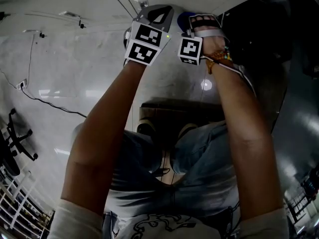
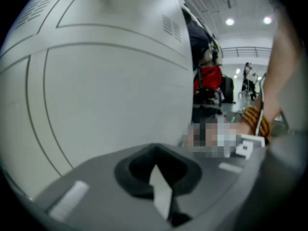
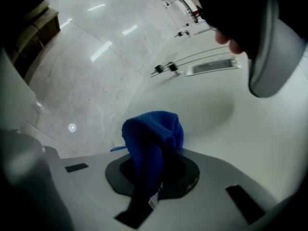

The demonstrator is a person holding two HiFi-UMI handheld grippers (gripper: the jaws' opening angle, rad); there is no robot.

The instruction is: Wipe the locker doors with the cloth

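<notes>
Both arms are raised in the head view. My right gripper (image 3: 150, 179) is shut on a blue cloth (image 3: 154, 136), which bunches up out of its jaws against a white locker door (image 3: 231, 143). My left gripper (image 2: 161, 189) looks shut with nothing in it and faces a pale grey locker door (image 2: 110, 90) with vent slots near its top. In the head view the left gripper (image 1: 152, 21) and right gripper (image 1: 204, 26) are side by side, close together. A bit of the blue cloth (image 1: 183, 18) shows between them. The grey left gripper body (image 3: 274, 47) hangs at the right gripper view's upper right.
A brown box (image 1: 174, 111) stands on the glossy floor (image 1: 75, 68) by my feet. A black cable (image 1: 45, 101) crosses the floor, with an office chair (image 1: 15, 138) at left. Past the locker's edge are red and dark bags (image 2: 209, 78).
</notes>
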